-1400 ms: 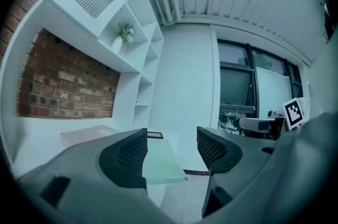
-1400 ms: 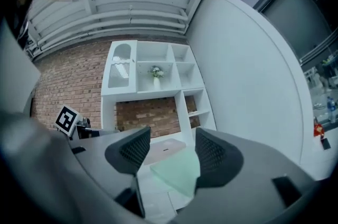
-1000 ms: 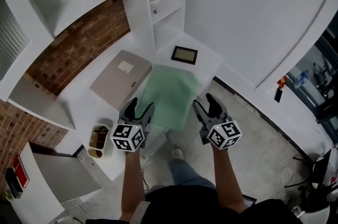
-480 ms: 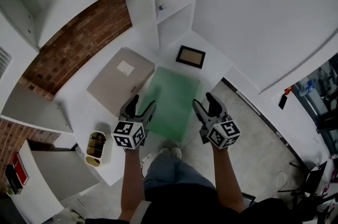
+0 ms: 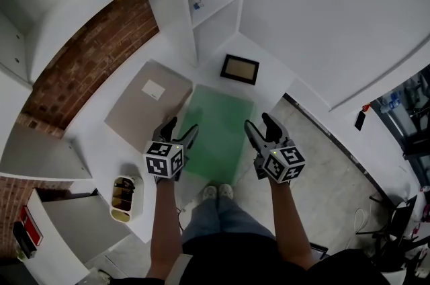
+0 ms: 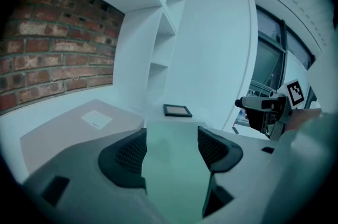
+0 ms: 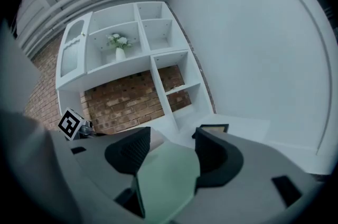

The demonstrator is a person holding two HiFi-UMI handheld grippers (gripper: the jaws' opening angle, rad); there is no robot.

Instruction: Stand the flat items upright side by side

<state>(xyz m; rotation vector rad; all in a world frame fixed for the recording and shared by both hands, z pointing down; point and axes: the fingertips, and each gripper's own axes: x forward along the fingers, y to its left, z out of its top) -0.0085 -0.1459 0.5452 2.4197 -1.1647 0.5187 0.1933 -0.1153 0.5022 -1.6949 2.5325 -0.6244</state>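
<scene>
Head view: nothing upright yet. Green folder [image 5: 218, 132], beige folder [image 5: 144, 102], small frame [image 5: 240, 68] all flat on tabletop [image 5: 97, 146]. Cream tub [image 5: 125, 196] at edge: brownish contents, can't ID.
Left gripper view: left gripper [image 6: 171, 138] fingers released, over green folder.
Right gripper view: right gripper [image 7: 171, 138] likewise, empty.

Both arms [image 5: 163, 220] stretch forward side by side. The left gripper [image 5: 181, 127] and right gripper [image 5: 259, 122] point ahead, tilted slightly downward, jaws apart, gripping nothing.
</scene>
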